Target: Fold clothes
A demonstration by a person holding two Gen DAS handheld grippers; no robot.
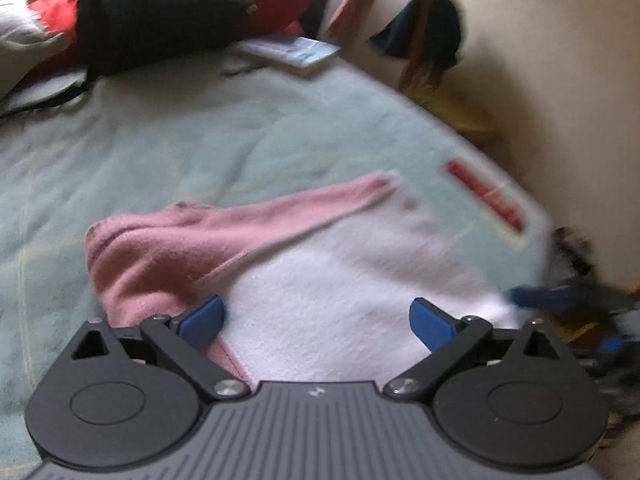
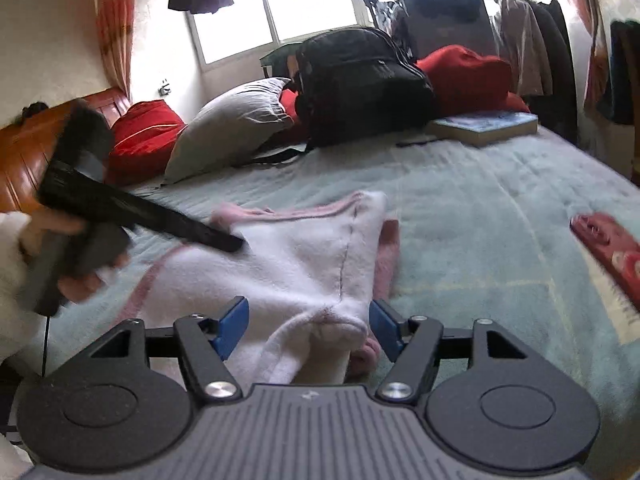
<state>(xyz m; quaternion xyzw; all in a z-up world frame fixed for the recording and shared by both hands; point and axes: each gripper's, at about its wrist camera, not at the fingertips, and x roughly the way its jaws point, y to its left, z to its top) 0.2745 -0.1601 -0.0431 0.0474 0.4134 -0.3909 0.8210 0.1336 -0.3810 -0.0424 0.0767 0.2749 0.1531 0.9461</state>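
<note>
A fleecy white-and-pink garment (image 2: 296,256) is lying rumpled on the pale green quilted bed (image 2: 480,208), its pink sleeve (image 1: 280,212) stretching out flat. The left gripper (image 1: 316,320) is hovering over the white fleece with its blue fingers (image 1: 202,320) spread wide, grasping nothing. The right gripper (image 2: 308,326) is standing partly open, its fingers (image 2: 232,326) flanking a bunched fold of the garment without visibly pinching it. A black backpack (image 2: 360,84) is sitting beyond.

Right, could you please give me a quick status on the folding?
Left gripper open, right gripper open around a bunched corner. Pink-and-white garment crumpled on the bed, unfolded. Nothing in the way.
</note>
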